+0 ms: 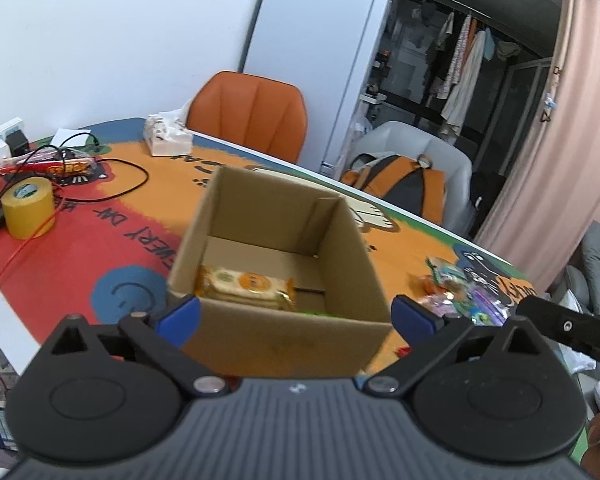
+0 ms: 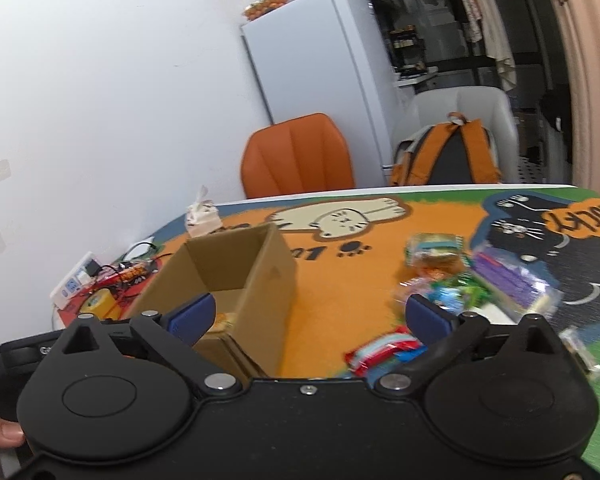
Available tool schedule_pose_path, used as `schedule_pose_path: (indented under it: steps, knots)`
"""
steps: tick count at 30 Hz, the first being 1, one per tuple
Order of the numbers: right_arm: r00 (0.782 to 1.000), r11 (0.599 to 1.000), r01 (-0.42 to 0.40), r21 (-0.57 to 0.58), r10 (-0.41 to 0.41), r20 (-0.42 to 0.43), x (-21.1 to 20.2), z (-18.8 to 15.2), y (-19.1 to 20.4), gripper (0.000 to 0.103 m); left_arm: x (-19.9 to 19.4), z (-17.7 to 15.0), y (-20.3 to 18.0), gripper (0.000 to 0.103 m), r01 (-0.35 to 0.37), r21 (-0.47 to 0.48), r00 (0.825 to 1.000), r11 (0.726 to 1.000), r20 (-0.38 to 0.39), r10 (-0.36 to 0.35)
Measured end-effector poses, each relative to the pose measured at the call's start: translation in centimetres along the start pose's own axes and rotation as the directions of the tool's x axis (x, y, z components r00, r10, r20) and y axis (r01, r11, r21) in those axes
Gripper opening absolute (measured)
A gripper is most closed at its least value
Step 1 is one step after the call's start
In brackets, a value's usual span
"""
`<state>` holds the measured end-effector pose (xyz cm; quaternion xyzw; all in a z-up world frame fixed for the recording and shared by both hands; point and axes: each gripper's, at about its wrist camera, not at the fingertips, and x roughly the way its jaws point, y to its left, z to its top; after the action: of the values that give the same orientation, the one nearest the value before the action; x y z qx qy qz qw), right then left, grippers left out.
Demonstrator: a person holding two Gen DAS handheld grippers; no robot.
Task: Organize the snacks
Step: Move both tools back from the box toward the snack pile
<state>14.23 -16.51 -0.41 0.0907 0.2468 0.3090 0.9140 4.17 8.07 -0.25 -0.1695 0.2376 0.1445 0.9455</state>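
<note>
White wall behind, with a pale fridge and an orange chair beyond the table, which wears a bright cartoon-cat cover in orange, red and blue. Near the middle, an open cardboard box; inside, against its near wall, an orange-and-cream biscuit packet. To the box's right on the table, well apart from it, a loose heap of snacks, with a red-and-blue wrapper lying nearer the camera. Off to the left: yellow tape roll, tissue pack, black and red cables. Left claw spread wide, empty, its blue pads astride the box's near wall without touching. Right claw likewise wide and empty, between box and snack heap.
</note>
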Motion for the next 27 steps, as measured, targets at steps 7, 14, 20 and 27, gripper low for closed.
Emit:
schedule_pose_path:
  steps: [7, 14, 20, 27]
  knots:
    - [0.998, 0.998, 0.054, 0.029, -0.054, 0.015, -2.8, 0.0, -2.8, 0.103, -0.8, -0.9, -3.3, 0.101, 0.061, 0.053, 0.998, 0.997, -0.003, -0.06]
    - [0.995, 0.995, 0.087, 0.049, -0.089, 0.038, -5.1, 0.0, -5.1, 0.103, -0.9, -1.9, -5.0, 0.101, 0.096, 0.078, 0.995, 0.992, -0.03, -0.094]
    - [0.992, 0.99, 0.119, 0.075, -0.122, 0.043, -6.0, -0.5, -6.9, 0.103, -0.8, -2.6, -6.3, 0.101, 0.132, 0.102, 0.991, 0.986, -0.04, -0.128]
    - [0.989, 0.986, 0.143, 0.082, -0.146, 0.034, -6.4, -1.4, -8.5, 0.103, 0.0, -3.4, -7.9, 0.101, 0.177, 0.109, 0.984, 0.978, -0.046, -0.173]
